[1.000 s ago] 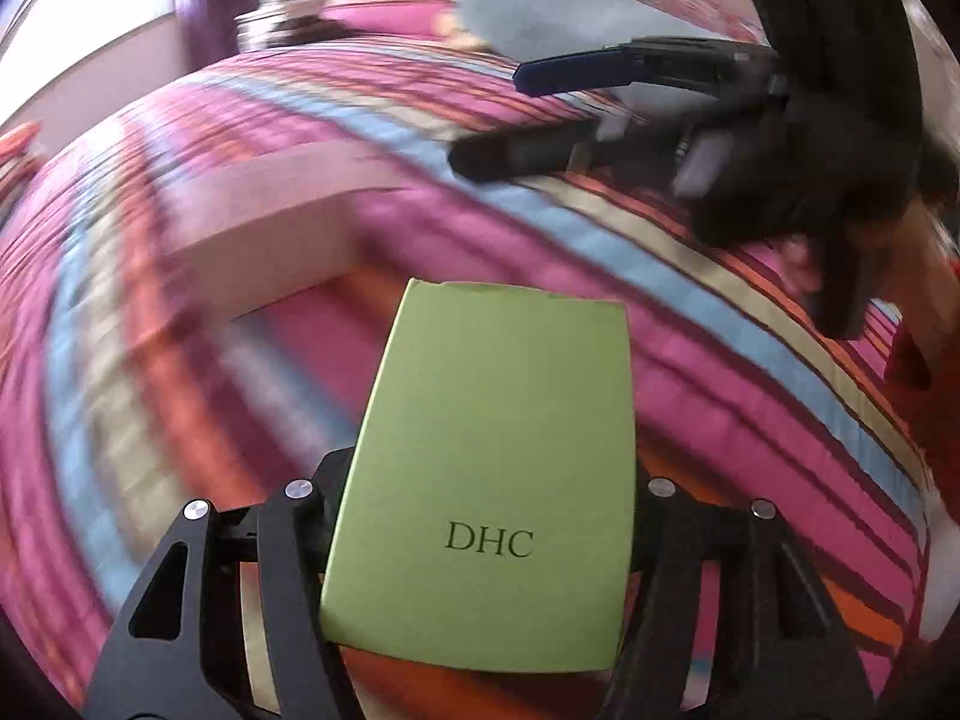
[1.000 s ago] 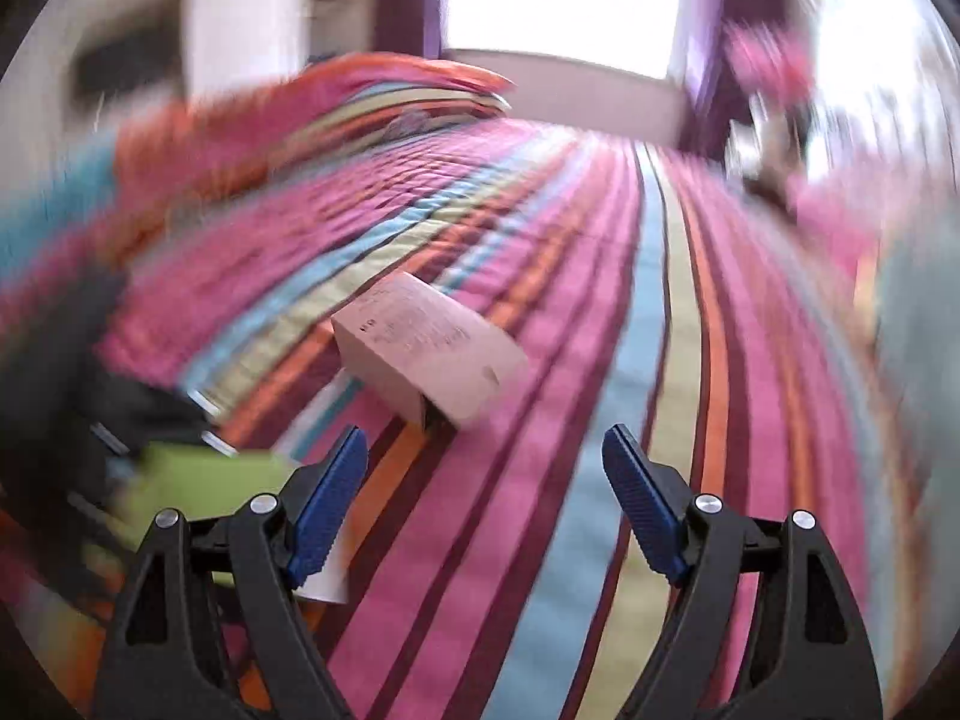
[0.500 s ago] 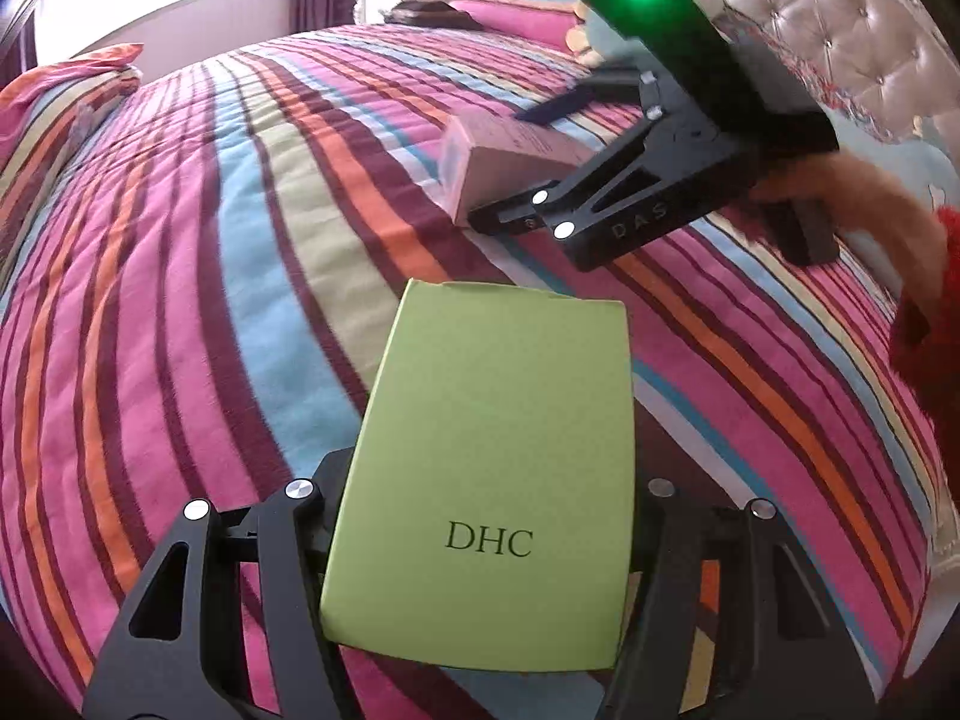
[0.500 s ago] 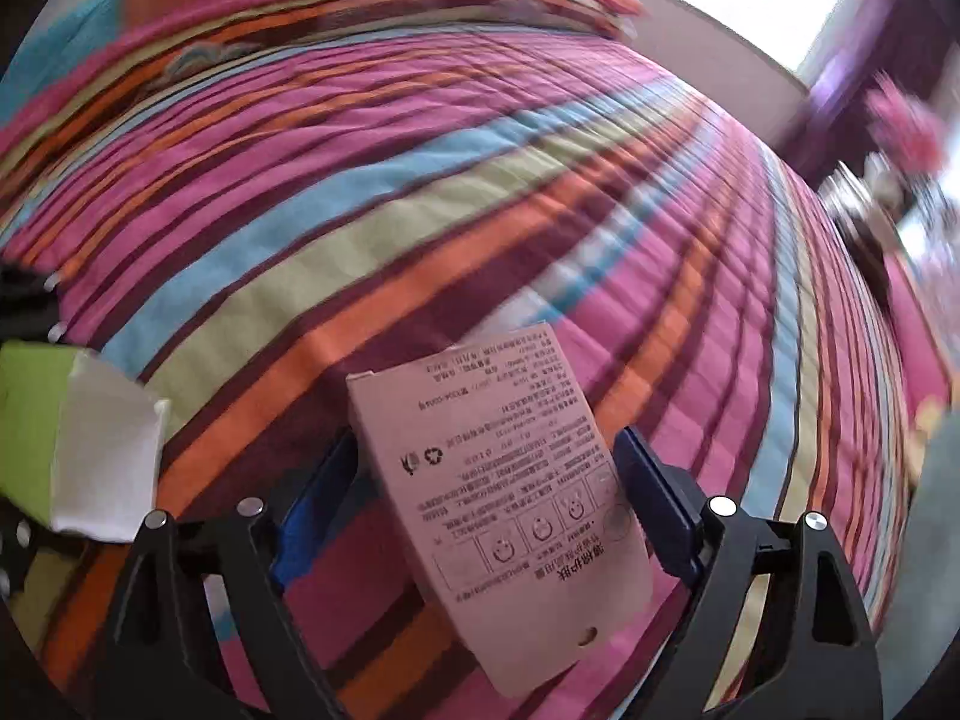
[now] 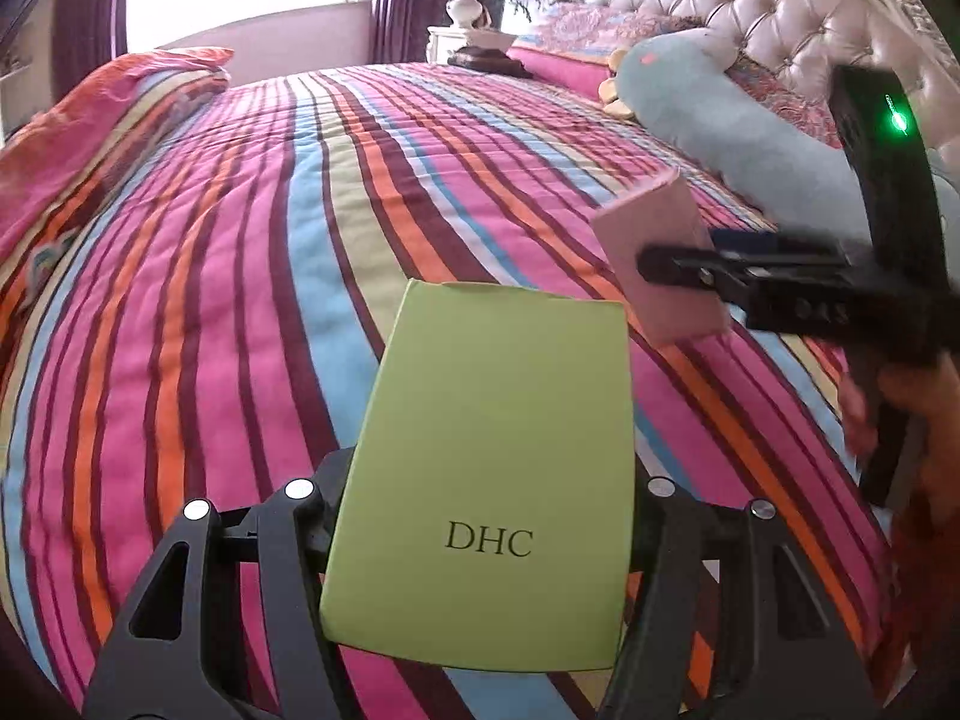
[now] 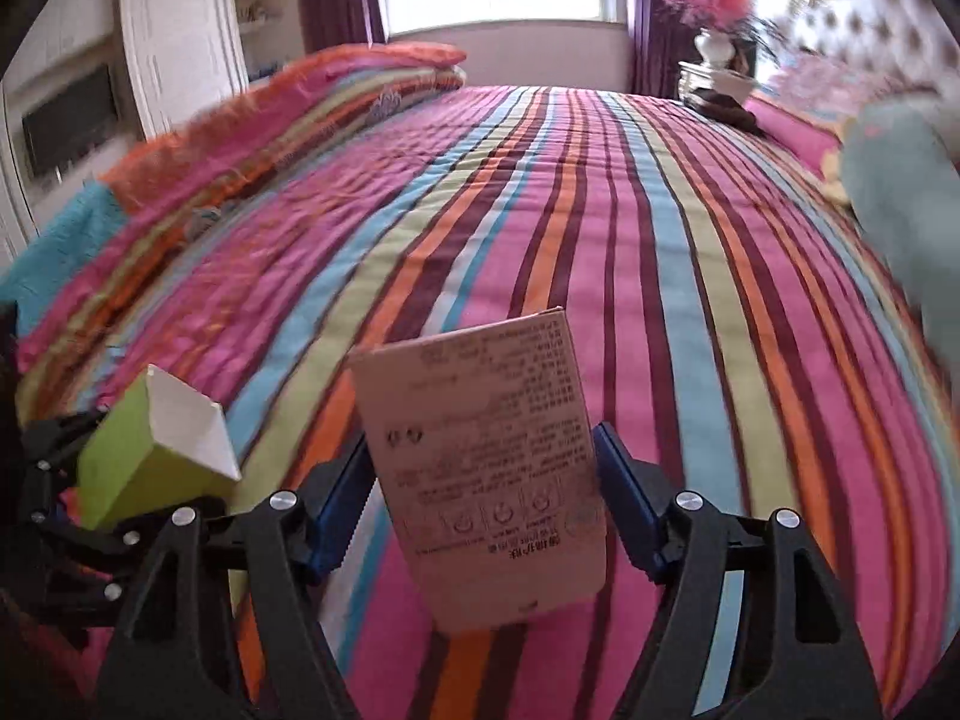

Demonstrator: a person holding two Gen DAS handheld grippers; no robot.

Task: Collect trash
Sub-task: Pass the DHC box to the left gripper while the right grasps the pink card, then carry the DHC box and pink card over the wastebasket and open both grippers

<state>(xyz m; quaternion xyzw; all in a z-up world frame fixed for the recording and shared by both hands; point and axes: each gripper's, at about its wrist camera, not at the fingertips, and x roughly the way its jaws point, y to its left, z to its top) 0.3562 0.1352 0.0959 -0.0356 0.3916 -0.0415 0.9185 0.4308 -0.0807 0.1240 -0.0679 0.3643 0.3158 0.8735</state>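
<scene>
My left gripper (image 5: 486, 516) is shut on a green box marked DHC (image 5: 492, 468) and holds it above the striped bedspread (image 5: 240, 276). The green box also shows at the left of the right wrist view (image 6: 150, 450). My right gripper (image 6: 480, 498) is shut on a pink box with printed text (image 6: 492, 456), lifted off the bed. In the left wrist view the pink box (image 5: 660, 264) hangs at the right in the right gripper (image 5: 690, 258), close beside the green box.
A pale blue plush toy (image 5: 708, 114) lies by the tufted headboard (image 5: 750, 6). A folded striped quilt (image 6: 288, 120) lies along the bed's far side. A nightstand with a vase of pink flowers (image 5: 468, 0) stands by the window.
My right gripper closed on the pink box and lifted it off the bed. Both views have tilted up toward the window. The green box stays held in the left gripper.
</scene>
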